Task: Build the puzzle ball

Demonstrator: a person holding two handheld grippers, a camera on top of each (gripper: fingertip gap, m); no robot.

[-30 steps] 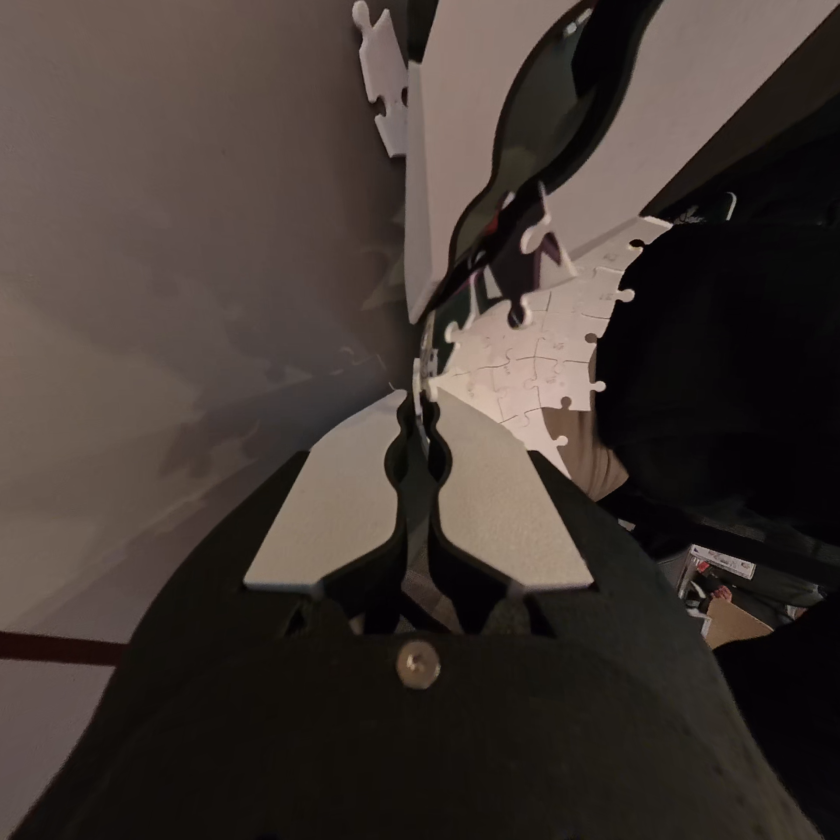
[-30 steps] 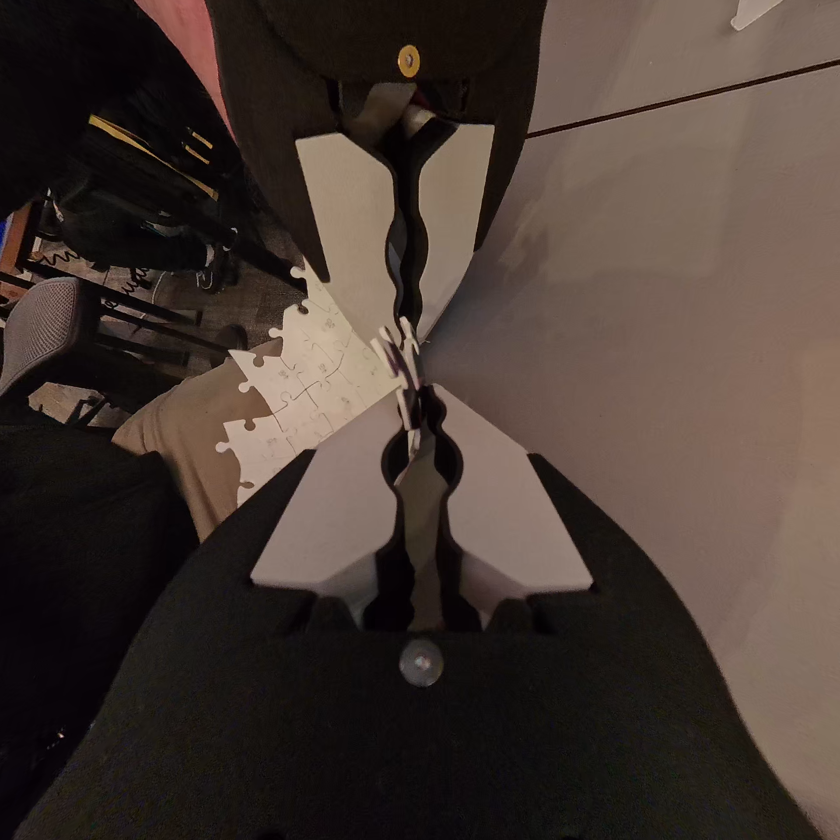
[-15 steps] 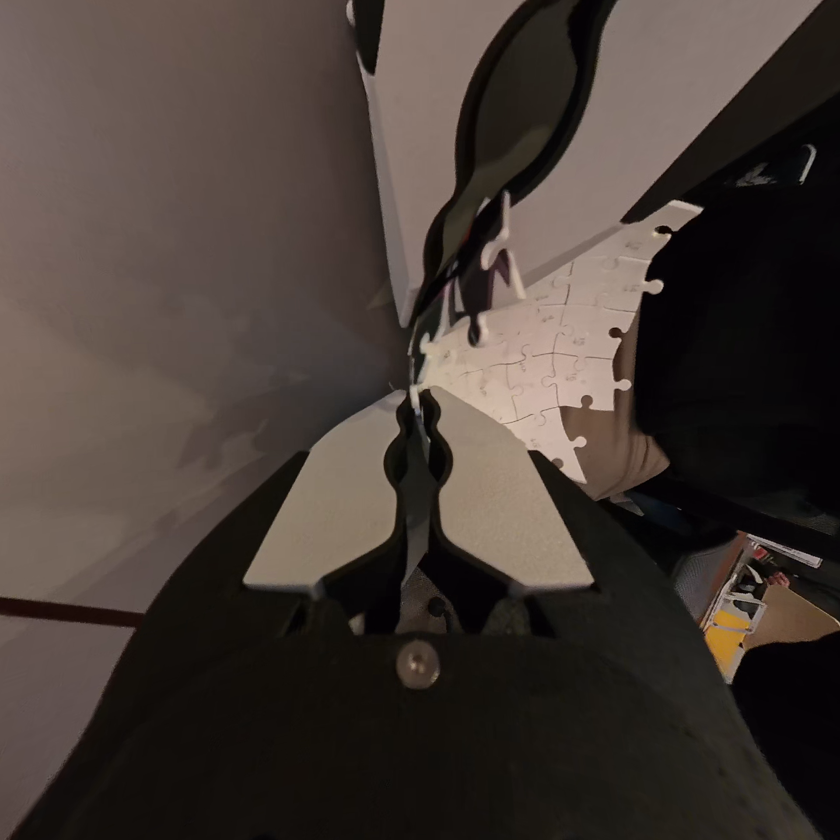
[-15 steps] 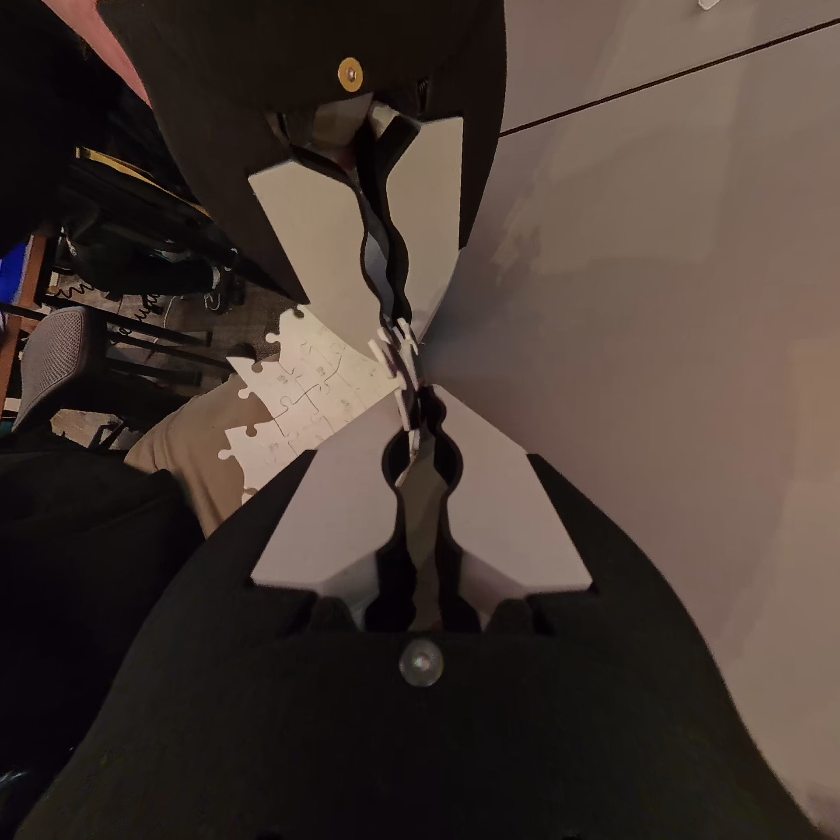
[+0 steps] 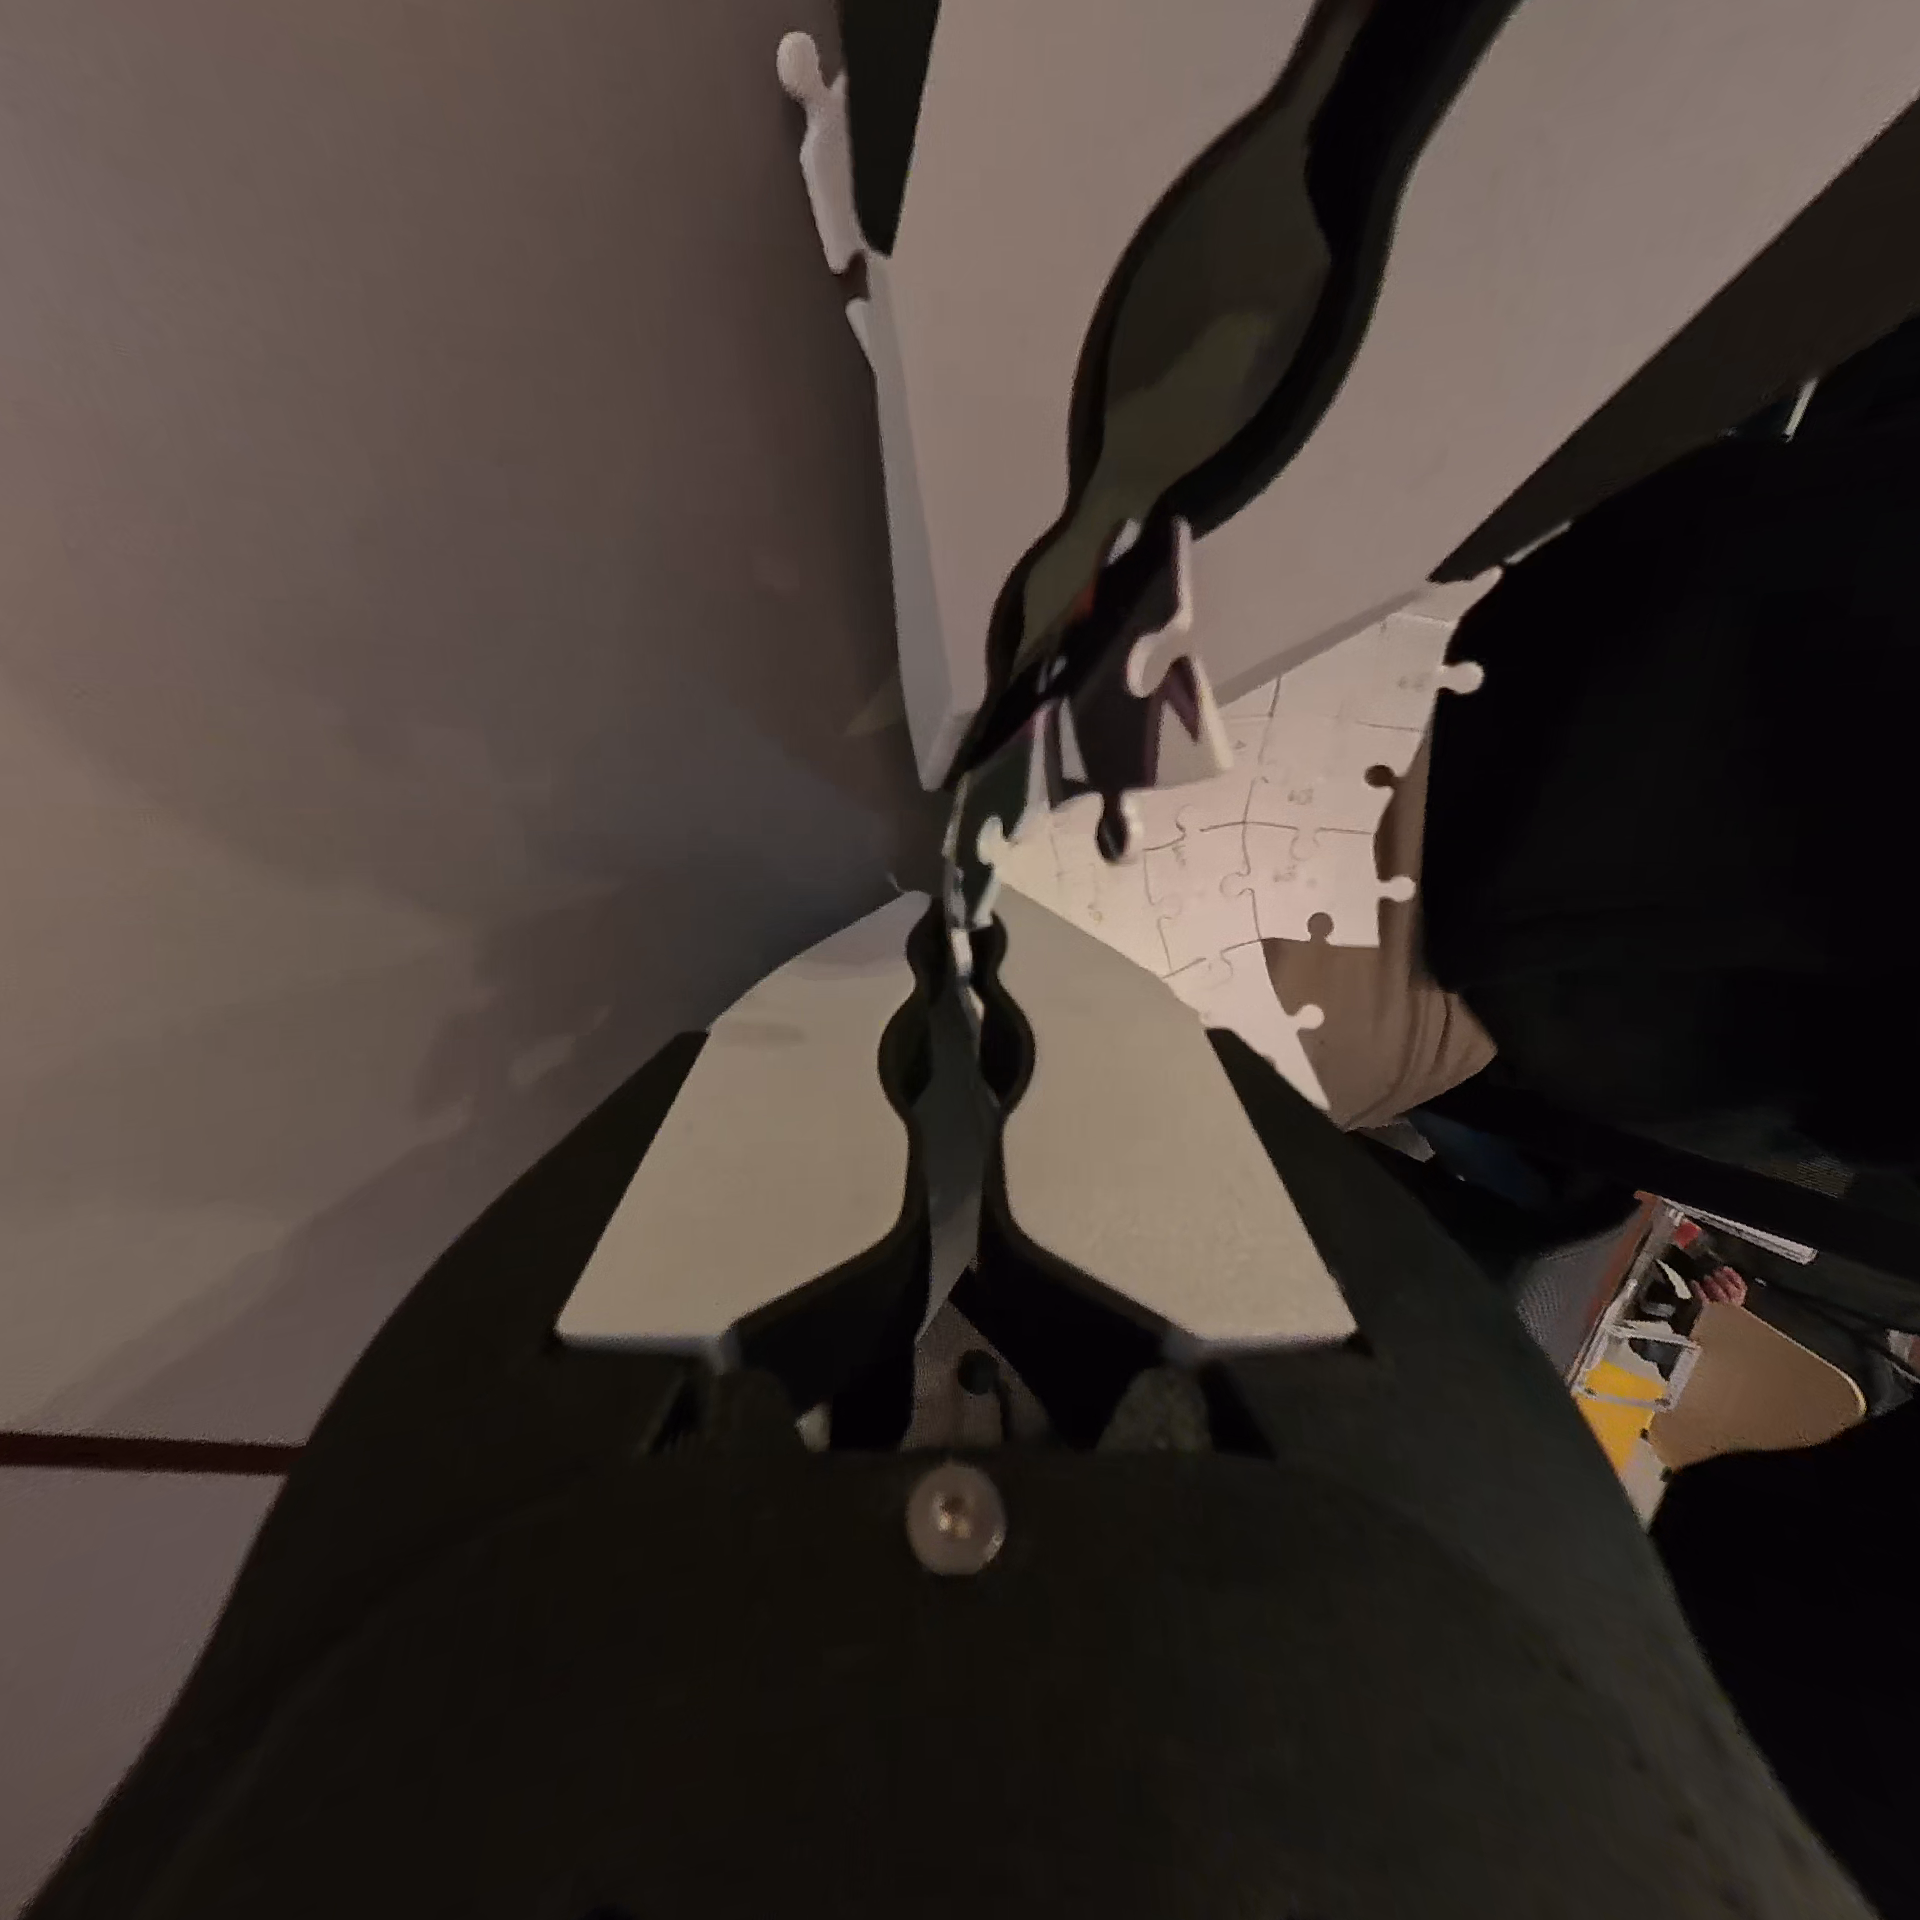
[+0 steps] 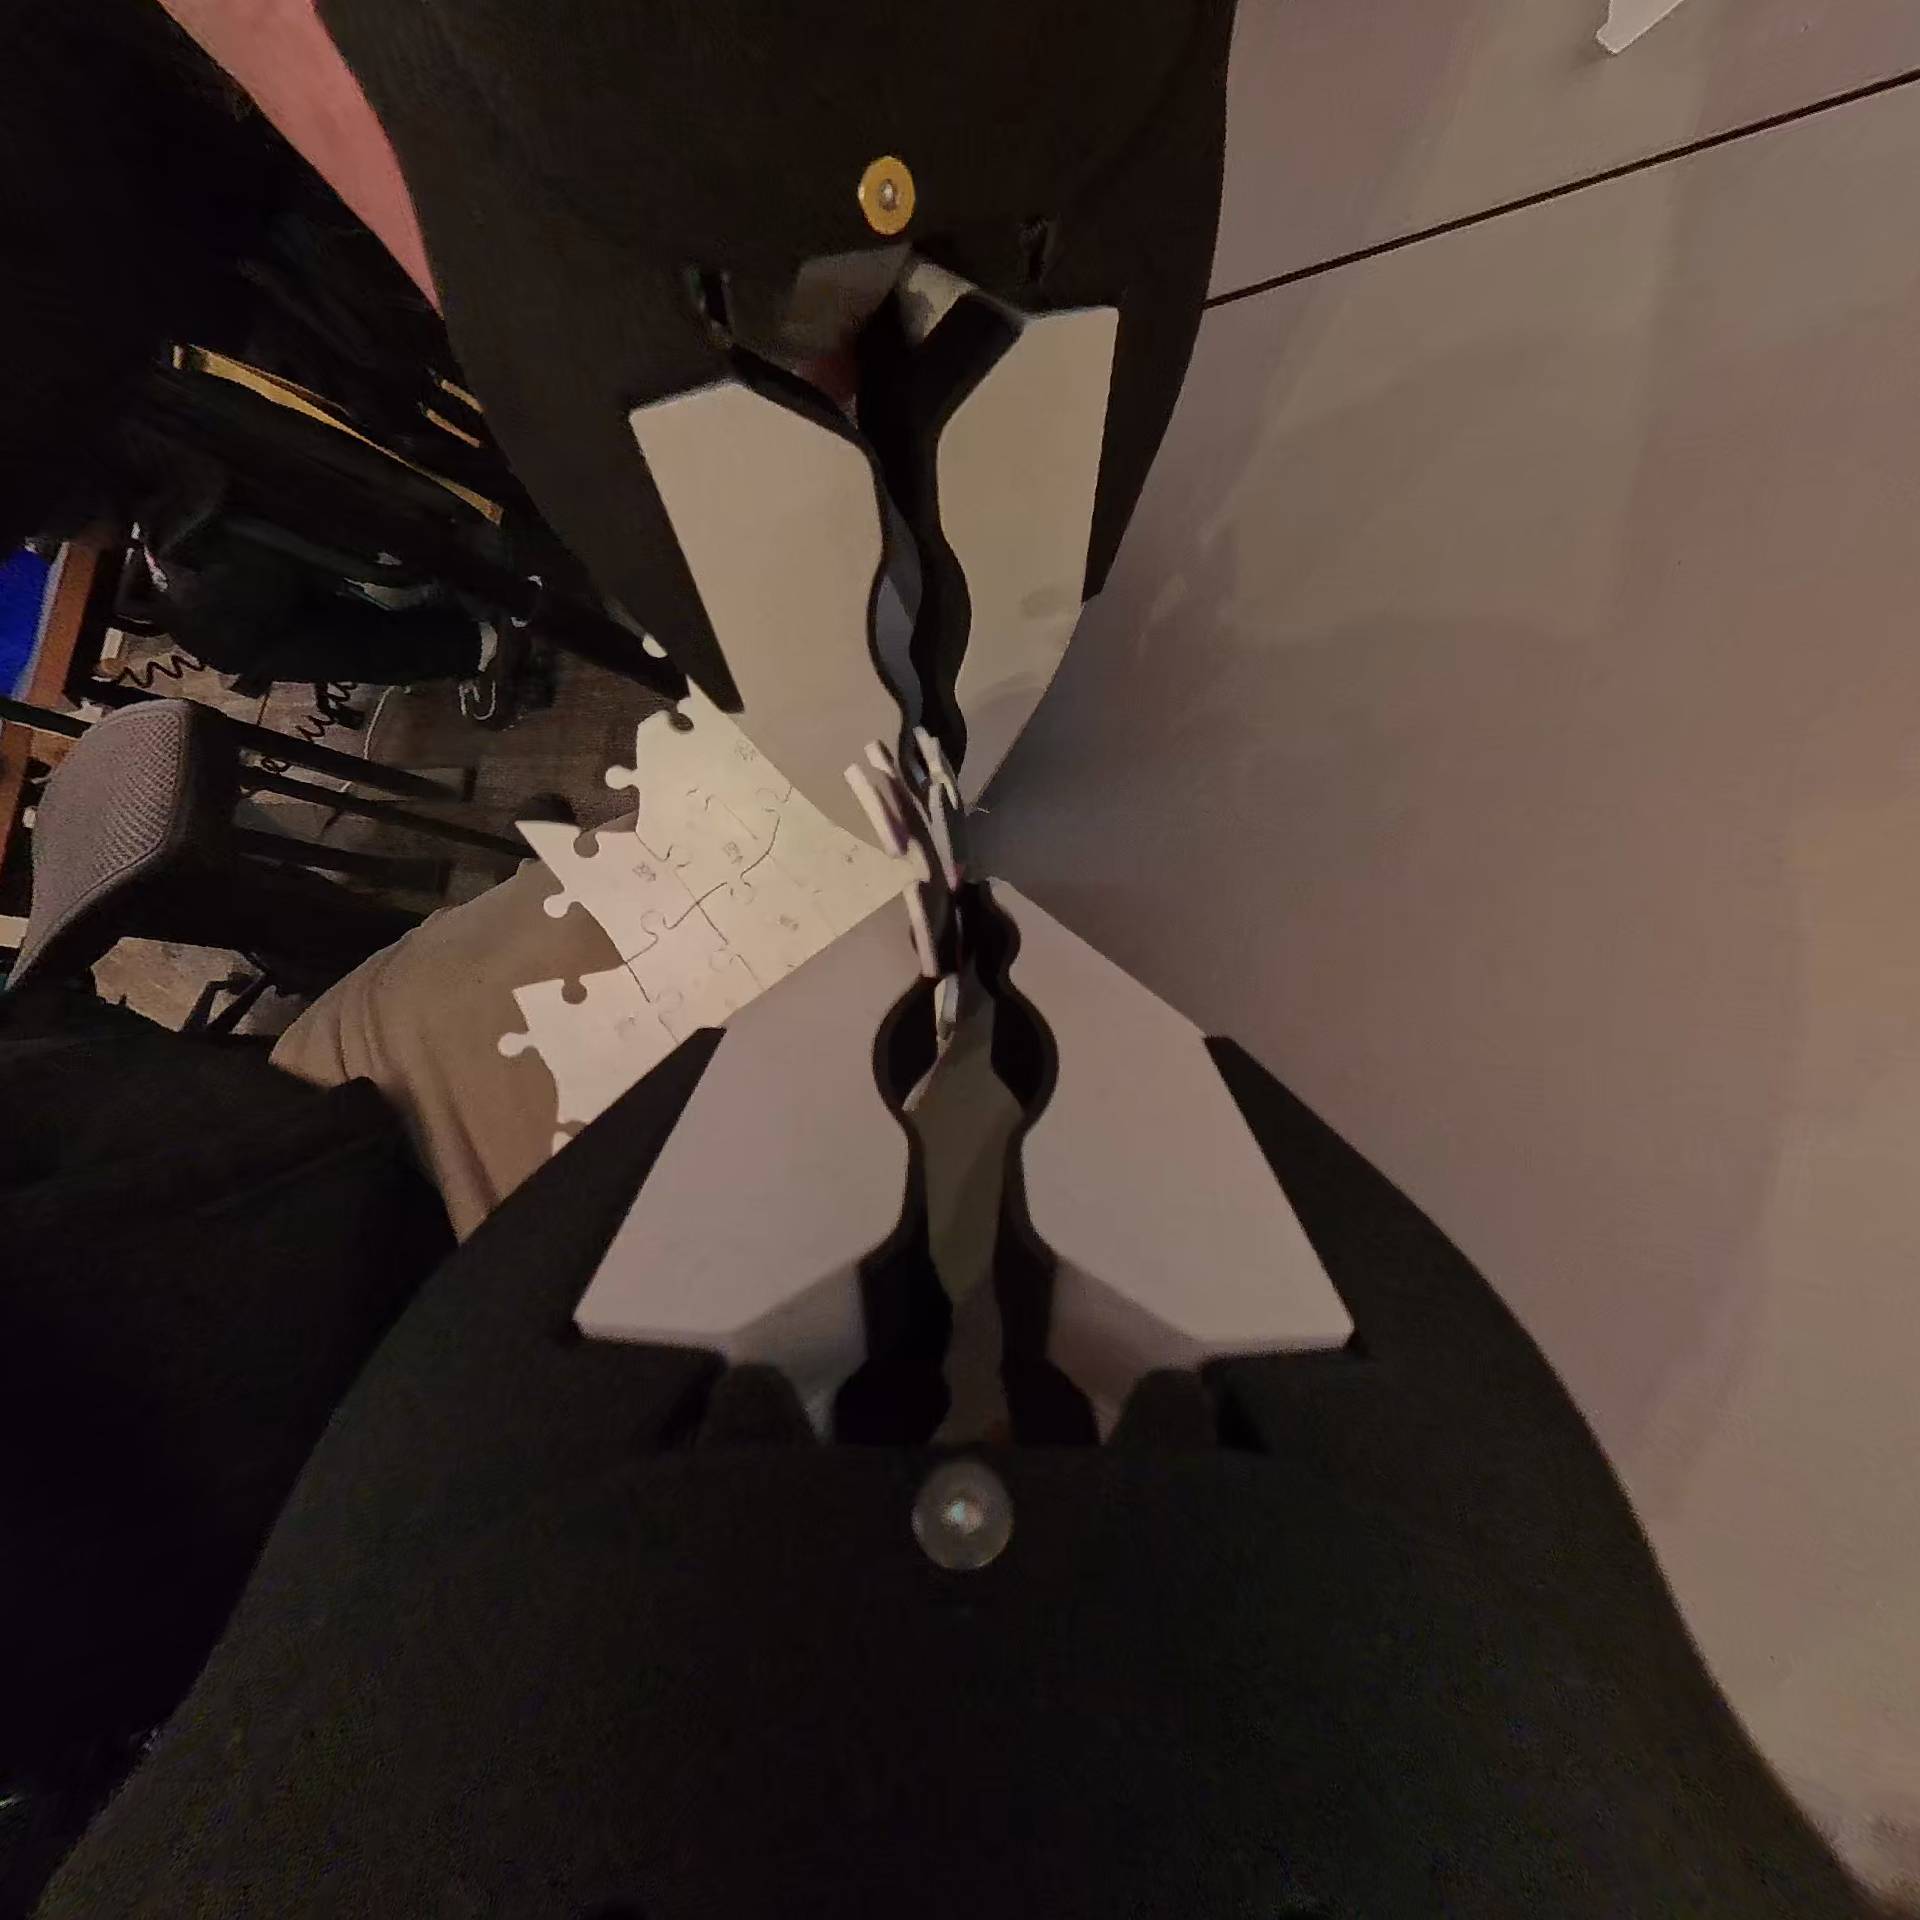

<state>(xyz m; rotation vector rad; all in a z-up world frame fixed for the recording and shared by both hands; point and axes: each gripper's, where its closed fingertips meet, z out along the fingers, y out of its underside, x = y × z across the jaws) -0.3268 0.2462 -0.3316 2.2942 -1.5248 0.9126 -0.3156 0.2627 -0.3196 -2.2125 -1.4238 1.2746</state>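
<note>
The joined puzzle section (image 5: 1247, 862), white back side up and curved, hangs off the table edge; it also shows in the right wrist view (image 6: 707, 883). My left gripper (image 5: 961, 914) is shut on its edge and appears at the top of the right wrist view (image 6: 930, 748). My right gripper (image 6: 966, 920) is shut on a single puzzle piece (image 6: 920, 821) with purple and dark print. That gripper (image 5: 1039, 675) comes in from above in the left wrist view and holds the piece (image 5: 1153, 717) against the section's edge. The two grippers stand tip to tip.
The grey table (image 5: 416, 520) has a dark seam line (image 6: 1558, 187). A loose white puzzle piece (image 5: 821, 156) lies on it, and another (image 6: 1631, 21) lies at the far edge. A person's dark clothing (image 5: 1662, 831) and a mesh chair (image 6: 104, 831) are beyond the table edge. The grippers are tip to tip, or close to it.
The single piece in my right gripper has come lower, closer onto the section's edge. The grippers have tilted slightly against each other. Both stay shut.
</note>
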